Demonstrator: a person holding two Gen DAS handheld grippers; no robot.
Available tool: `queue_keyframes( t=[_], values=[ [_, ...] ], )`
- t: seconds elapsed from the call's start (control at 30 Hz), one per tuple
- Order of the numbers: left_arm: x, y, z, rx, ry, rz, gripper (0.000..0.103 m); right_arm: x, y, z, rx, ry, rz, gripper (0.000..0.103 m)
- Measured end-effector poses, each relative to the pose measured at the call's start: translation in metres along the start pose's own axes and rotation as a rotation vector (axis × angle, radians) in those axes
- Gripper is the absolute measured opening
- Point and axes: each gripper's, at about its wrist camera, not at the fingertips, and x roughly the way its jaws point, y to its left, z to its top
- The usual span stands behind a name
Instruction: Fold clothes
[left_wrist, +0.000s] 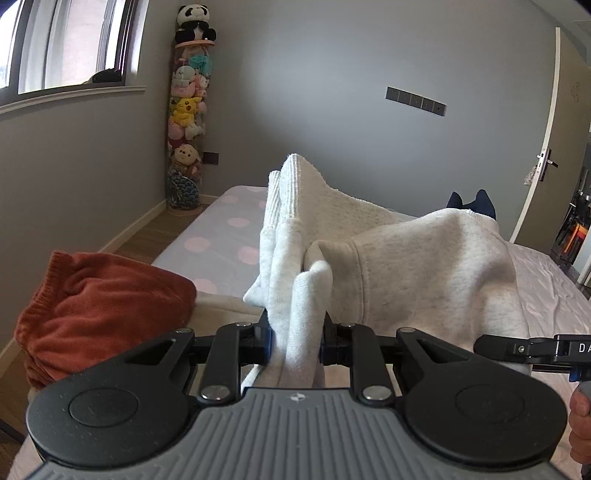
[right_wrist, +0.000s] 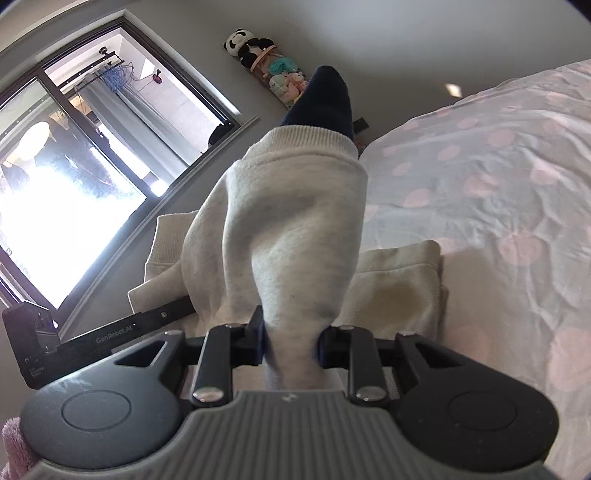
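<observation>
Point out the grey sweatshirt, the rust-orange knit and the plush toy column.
grey sweatshirt (left_wrist: 424, 266), left wrist view, its raised body.
rust-orange knit (left_wrist: 107, 314), left wrist view, its bunched middle.
plush toy column (left_wrist: 186, 114), left wrist view, the yellow toy.

Left wrist view: we look from just behind the left gripper (left_wrist: 295, 332), along its fingers and slightly downward, toward the plush-toy column (left_wrist: 188, 110) in the room corner; the bed (left_wrist: 221, 229) lies below it. Right wrist view: we sit just behind the right gripper (right_wrist: 290, 343), tilted, facing the same plush-toy column (right_wrist: 273, 70) beside the window (right_wrist: 74, 166). Shared by both: that column, the bed (right_wrist: 480, 166), the pale sweatshirt (left_wrist: 424, 266) (right_wrist: 280, 221), very close to each lens.
</observation>
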Motion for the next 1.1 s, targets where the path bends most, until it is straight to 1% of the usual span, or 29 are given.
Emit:
queue_keyframes(
  t=[0.13, 0.27, 0.37, 0.57, 0.73, 0.9, 1.0, 1.07, 1.1],
  values=[
    [0.03, 0.027, 0.009, 0.001, 0.022, 0.027, 0.019, 0.049, -0.003, 0.01, 0.023, 0.026, 0.013, 0.028],
    [0.071, 0.045, 0.009, -0.003, 0.06, 0.033, 0.019, 0.091, -0.017, 0.018, 0.036, 0.057, -0.001, 0.028],
    [0.107, 0.056, 0.002, 0.002, 0.105, 0.035, 0.019, 0.118, -0.033, 0.02, 0.063, 0.089, -0.027, 0.028],
    [0.169, 0.073, -0.019, 0.027, 0.209, 0.038, 0.019, 0.158, -0.073, 0.009, 0.11, 0.137, -0.094, 0.028],
    [0.214, 0.086, -0.034, -0.005, 0.315, 0.05, 0.021, 0.182, -0.101, 0.005, 0.136, 0.159, -0.124, 0.03],
    [0.224, 0.091, -0.044, -0.001, 0.334, 0.045, 0.024, 0.197, -0.119, -0.001, 0.131, 0.164, -0.133, 0.034],
    [0.223, 0.09, -0.046, -0.001, 0.329, 0.049, 0.025, 0.202, -0.132, -0.003, 0.176, 0.169, -0.117, 0.036],
    [0.218, 0.087, -0.045, 0.007, 0.32, 0.062, 0.027, 0.202, -0.13, 0.0, 0.18, 0.175, -0.123, 0.037],
    [0.214, 0.086, -0.044, 0.01, 0.312, 0.069, 0.028, 0.201, -0.127, 0.002, 0.17, 0.18, -0.13, 0.04]
  ],
)
